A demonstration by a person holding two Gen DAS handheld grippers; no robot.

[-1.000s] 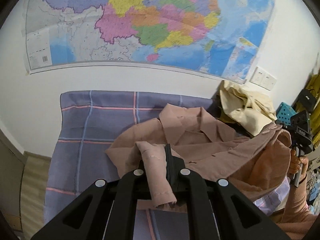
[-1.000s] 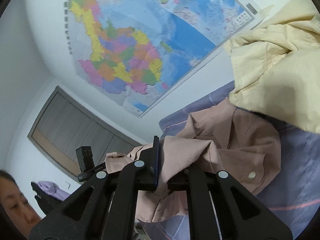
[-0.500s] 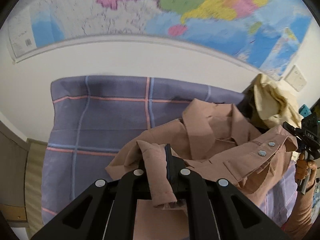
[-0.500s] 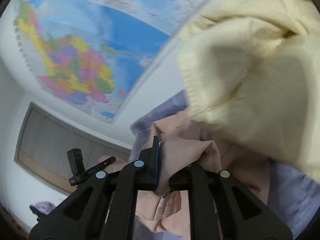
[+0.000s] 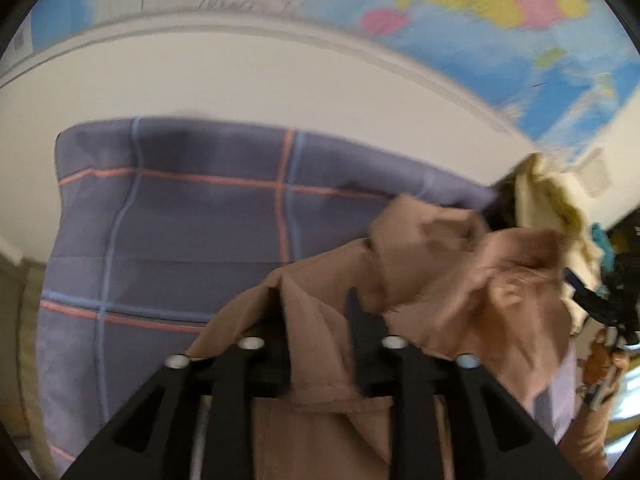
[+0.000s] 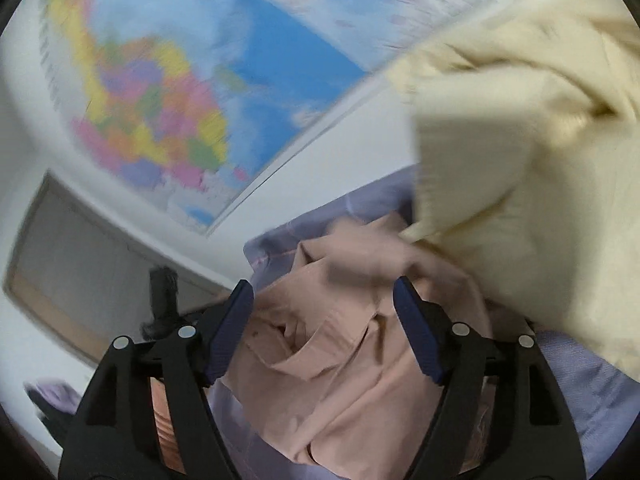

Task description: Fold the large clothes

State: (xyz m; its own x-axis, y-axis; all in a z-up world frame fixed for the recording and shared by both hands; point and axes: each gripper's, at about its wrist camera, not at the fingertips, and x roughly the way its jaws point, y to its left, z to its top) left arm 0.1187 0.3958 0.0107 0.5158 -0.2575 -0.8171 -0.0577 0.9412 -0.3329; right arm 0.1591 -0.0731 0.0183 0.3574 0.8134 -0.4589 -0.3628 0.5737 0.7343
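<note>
Pink-tan cotton is what I am watching most closely, because the shirt point(image 6: 340, 344) is now lying loose between the fingers of my right hand-held gripper point(image 6: 324, 304), whose jaws are standing wide apart with nothing pinched between them; half a second ago those same fingers were clamped on a fold of it. I am reading that as a release: the right side of the garment is being dropped onto the purple plaid bedsheet point(image 5: 192, 216). My left hand-held gripper point(image 5: 318, 320) is also looking wider than it was, yet a strip of the shirt point(image 5: 440, 280) is running down between its fingers, and with the motion blur I cannot tell whether it is gripping that strip or merely having it draped through. Both views are smearing, so I am clearly swinging the rig. The shirt is sitting crumpled toward the right end of the bed, close against the cream garment point(image 6: 520, 128) piled beside it, with the wall map point(image 6: 200, 80) above. For the fold itself, I am judging that nothing is laid flat yet; the cloth needs spreading out and regripping at better corners before any fold can be made.
</note>
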